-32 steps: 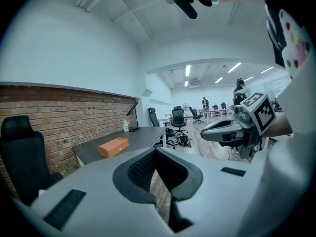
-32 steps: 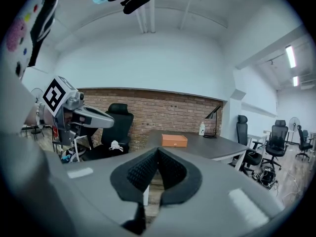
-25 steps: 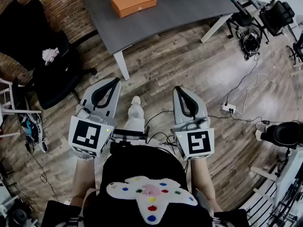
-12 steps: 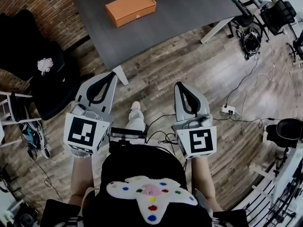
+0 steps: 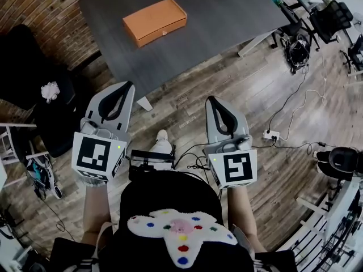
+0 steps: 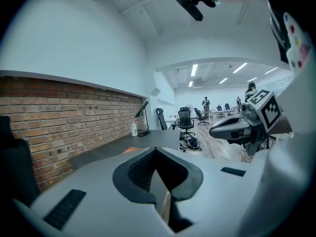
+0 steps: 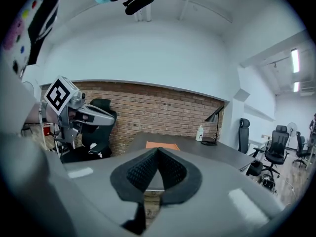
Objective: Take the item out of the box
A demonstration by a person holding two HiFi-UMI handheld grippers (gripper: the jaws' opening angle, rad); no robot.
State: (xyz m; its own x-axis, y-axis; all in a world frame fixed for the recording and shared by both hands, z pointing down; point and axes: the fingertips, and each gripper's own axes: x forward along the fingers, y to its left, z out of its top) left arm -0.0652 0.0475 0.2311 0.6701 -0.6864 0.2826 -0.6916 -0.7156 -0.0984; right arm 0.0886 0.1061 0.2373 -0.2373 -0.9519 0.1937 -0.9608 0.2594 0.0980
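An orange closed box (image 5: 155, 21) lies on the dark grey table (image 5: 227, 10) at the top of the head view; its edge shows as an orange strip (image 7: 162, 145) in the right gripper view and as a sliver (image 6: 132, 150) in the left gripper view. My left gripper (image 5: 126, 85) is held above the floor just short of the table's near edge, jaws shut and empty. My right gripper (image 5: 211, 100) hangs beside it to the right, also shut with nothing in it. Both are well short of the box.
A brick wall (image 5: 45, 16) and a black chair (image 5: 34, 67) stand at the left. Cables and a power strip (image 5: 271, 134) lie on the wood floor at right, with office chairs (image 5: 332, 16) beyond. A lamp and a white bottle (image 7: 199, 132) stand at the table's far end.
Both grippers have come nearer to the table, and the table with the box sits lower and closer in the head view. Jaws have stayed shut.
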